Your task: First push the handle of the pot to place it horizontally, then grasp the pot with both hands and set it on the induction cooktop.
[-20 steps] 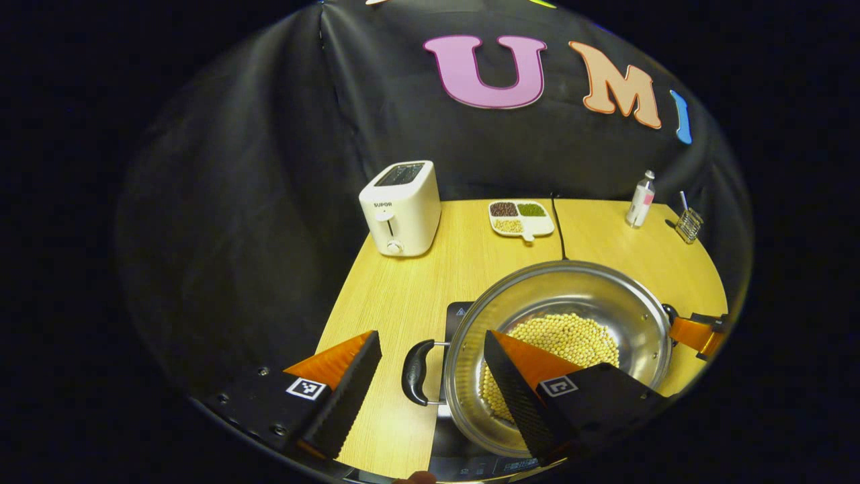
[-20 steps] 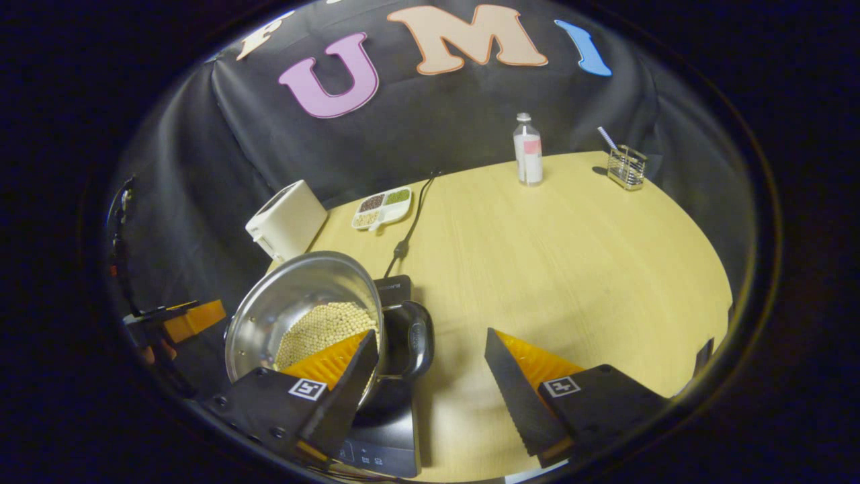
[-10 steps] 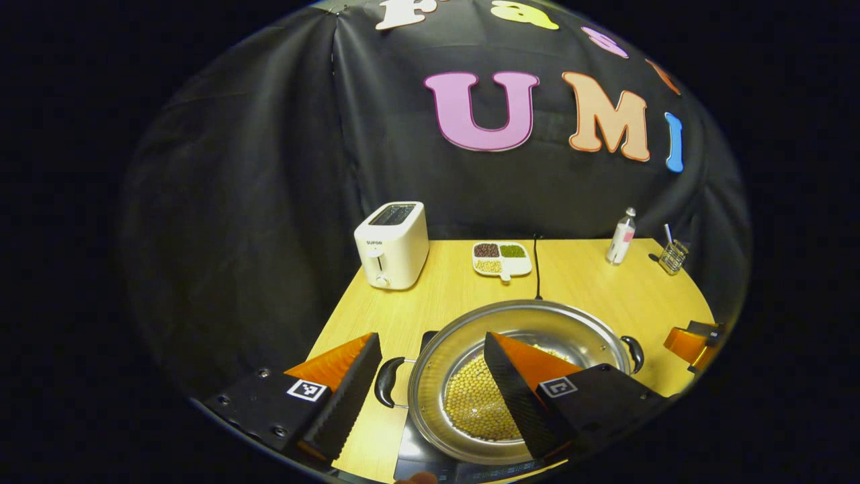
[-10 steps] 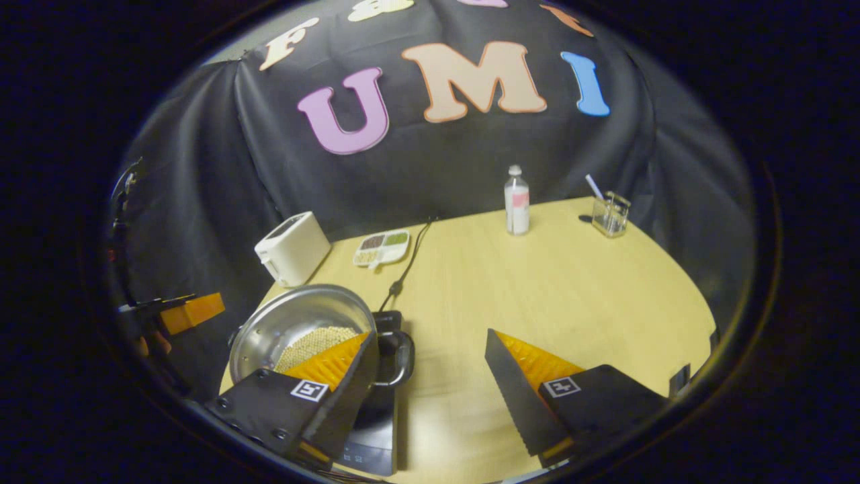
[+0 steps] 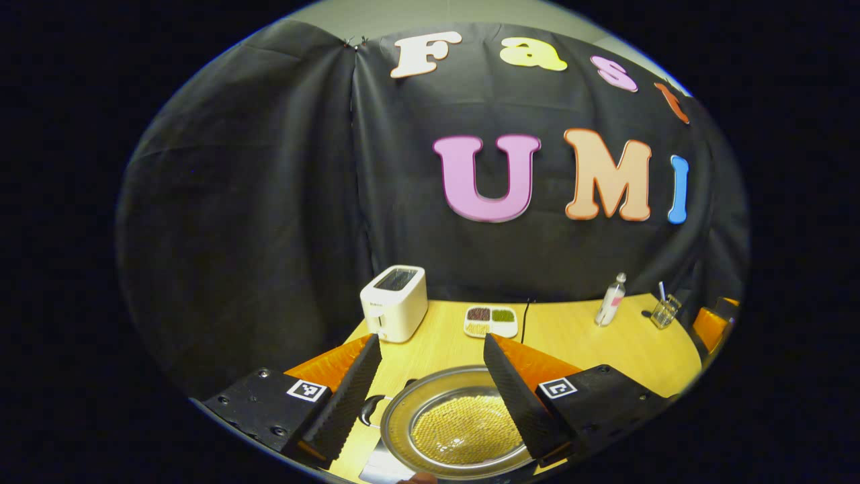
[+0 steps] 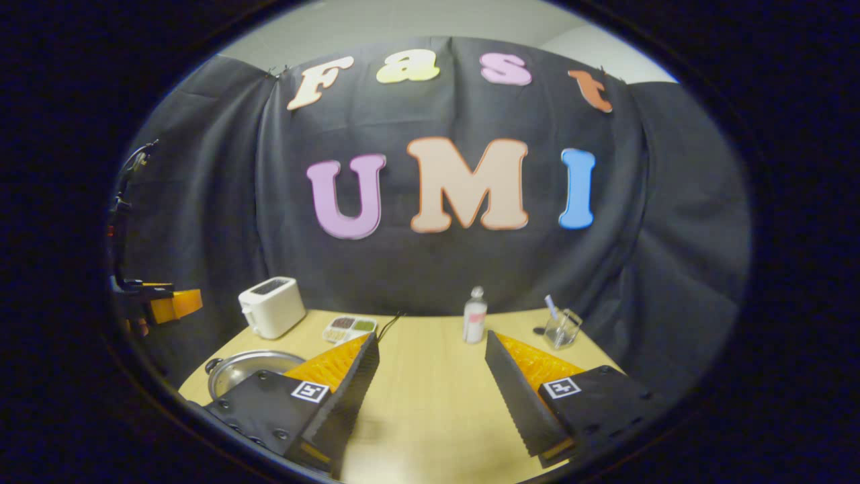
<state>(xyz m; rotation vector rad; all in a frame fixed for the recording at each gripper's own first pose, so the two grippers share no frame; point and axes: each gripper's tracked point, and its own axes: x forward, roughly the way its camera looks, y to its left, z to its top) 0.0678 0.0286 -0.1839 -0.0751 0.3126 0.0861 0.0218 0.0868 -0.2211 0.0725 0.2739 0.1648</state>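
A steel pot (image 5: 402, 413) holding yellow beans sits on the dark induction cooktop (image 5: 380, 468) at the table's near edge. One black handle (image 5: 368, 411) points left. My left gripper (image 5: 431, 339) hangs open above and behind the pot, with nothing between its fingers. In the right gripper view the pot (image 6: 240, 365) lies low at the left, partly hidden behind a finger. My right gripper (image 6: 431, 336) is open over bare table, well to the right of the pot. The other gripper (image 6: 168, 306) shows at the far left edge.
At the back of the wooden table stand a white toaster (image 5: 394, 302), a divided dish of beans (image 5: 491, 320), a small bottle (image 5: 609, 300) and a glass holder (image 5: 664, 311). A black cable (image 5: 524, 316) runs from the back towards the cooktop.
Both grippers have pulled back and up from the pot, still open, and both views now tilt up towards the wall. The pot stays on the cooktop.
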